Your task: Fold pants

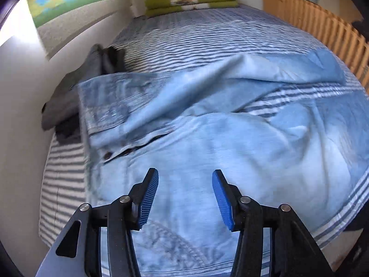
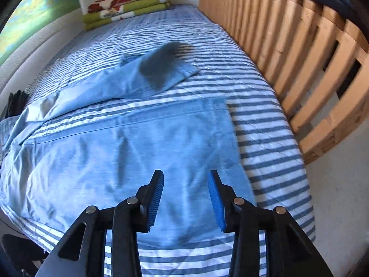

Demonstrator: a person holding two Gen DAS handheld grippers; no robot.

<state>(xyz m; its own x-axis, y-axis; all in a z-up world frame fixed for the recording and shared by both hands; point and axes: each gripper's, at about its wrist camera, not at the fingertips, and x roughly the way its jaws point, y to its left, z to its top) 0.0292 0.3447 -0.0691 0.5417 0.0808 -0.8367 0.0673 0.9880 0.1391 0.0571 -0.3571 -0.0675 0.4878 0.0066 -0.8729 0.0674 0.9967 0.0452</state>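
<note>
Light blue jeans (image 1: 207,143) lie spread across a striped bed. In the left wrist view the waistband with its dark buttons (image 1: 120,152) sits at the left, and both legs run off to the right. My left gripper (image 1: 185,180) hovers open above the seat of the jeans, with nothing between its blue pads. The right wrist view shows the near leg (image 2: 138,157) lying flat and the far leg (image 2: 147,78) angled away, with its hem toward the wooden rail. Over the near leg my right gripper (image 2: 185,180) is open and holds nothing.
A striped mattress cover (image 2: 265,138) lies under the jeans. Dark grey and black garments (image 1: 76,85) lie by the wall at the left. Folded green and red blankets (image 1: 191,0) sit at the head of the bed. A wooden slatted rail (image 2: 299,57) runs along the right side.
</note>
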